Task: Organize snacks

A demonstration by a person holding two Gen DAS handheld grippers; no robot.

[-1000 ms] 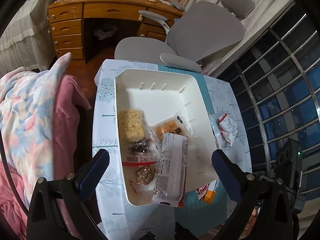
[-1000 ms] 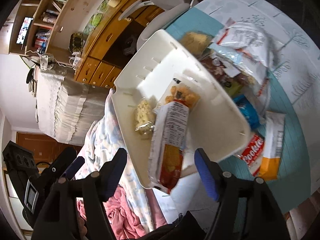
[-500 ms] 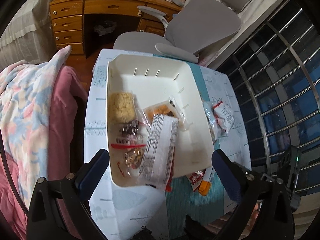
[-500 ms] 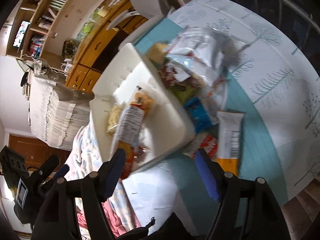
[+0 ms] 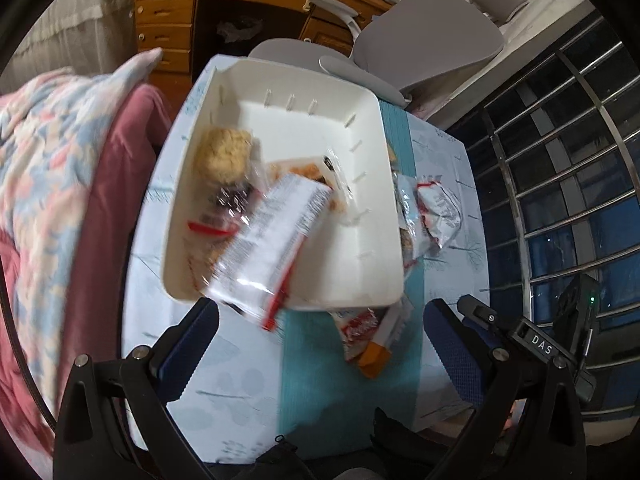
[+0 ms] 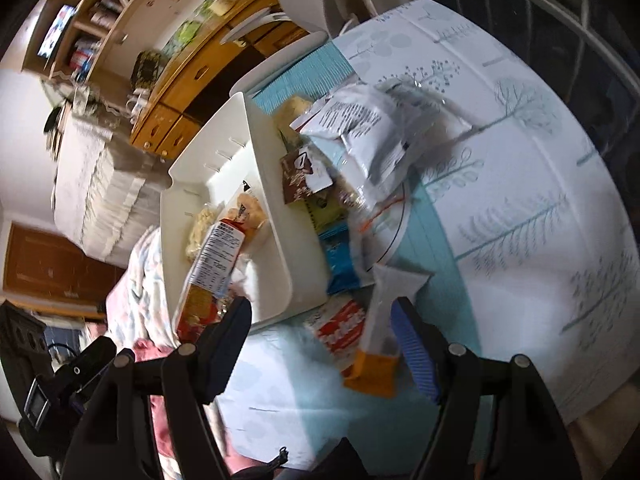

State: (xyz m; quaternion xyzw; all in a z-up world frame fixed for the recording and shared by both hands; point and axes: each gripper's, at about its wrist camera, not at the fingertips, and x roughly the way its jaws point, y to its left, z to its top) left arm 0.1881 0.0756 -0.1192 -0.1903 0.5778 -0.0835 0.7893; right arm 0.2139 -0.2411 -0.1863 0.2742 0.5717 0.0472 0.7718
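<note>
Both hand-held grippers hang wide apart and empty above a table (image 6: 520, 200) spread with snacks. In the left wrist view, the left gripper (image 5: 320, 324) frames the near rim of a white bin (image 5: 360, 152) at frame centre, which holds what look like five packets, the long white wrapper (image 5: 276, 232) jutting over its near edge. In the right wrist view, the right gripper (image 6: 320, 340) hovers by an orange-ended stick pack (image 6: 380, 320) at lower centre, lying across a red cookie packet (image 6: 340, 328). About seven loose packets sit beside the bin, some overlapping, so the count is uncertain. The likely next pick is the stick pack: best gripped across its narrow width, clear of the cookie packet beneath it.
</note>
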